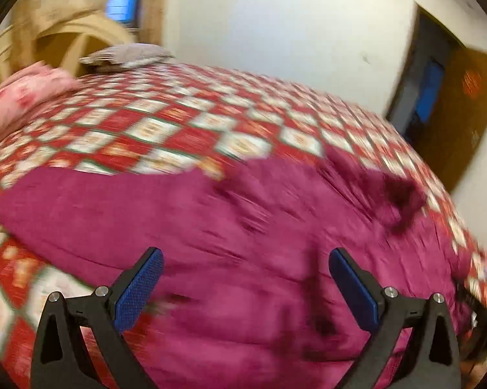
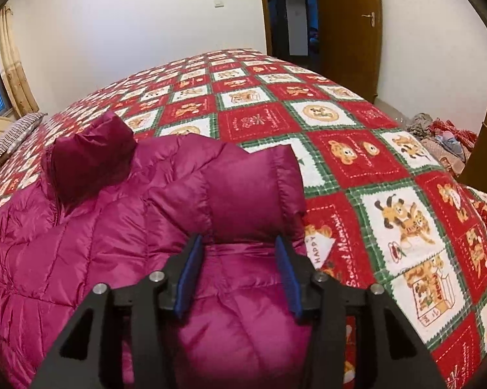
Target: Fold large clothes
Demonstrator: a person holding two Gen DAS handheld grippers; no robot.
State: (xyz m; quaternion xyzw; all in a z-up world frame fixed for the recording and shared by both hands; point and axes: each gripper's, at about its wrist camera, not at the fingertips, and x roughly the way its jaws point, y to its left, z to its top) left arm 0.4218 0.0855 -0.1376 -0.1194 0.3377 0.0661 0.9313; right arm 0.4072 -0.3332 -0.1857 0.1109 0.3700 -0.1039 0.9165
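A magenta quilted down jacket (image 1: 185,227) lies spread on a bed with a red, white and green checked quilt (image 1: 165,120). The left wrist view is motion-blurred. My left gripper (image 1: 245,259) is open wide and empty, just above the jacket's body. In the right wrist view the jacket (image 2: 91,243) lies at the left, its collar (image 2: 91,159) standing up. My right gripper (image 2: 238,243) has its jaws part closed around a puffy sleeve (image 2: 249,191); the blue pads (image 2: 188,275) flank the fabric, but whether they grip it is unclear.
A pink pillow (image 1: 19,97) and a striped cushion (image 1: 126,55) lie at the head of the bed by a cream headboard (image 1: 71,39). An open brown door (image 2: 350,29) is beyond the bed. Clothes are piled on the floor (image 2: 437,139) at the right. Quilt (image 2: 389,194) extends right.
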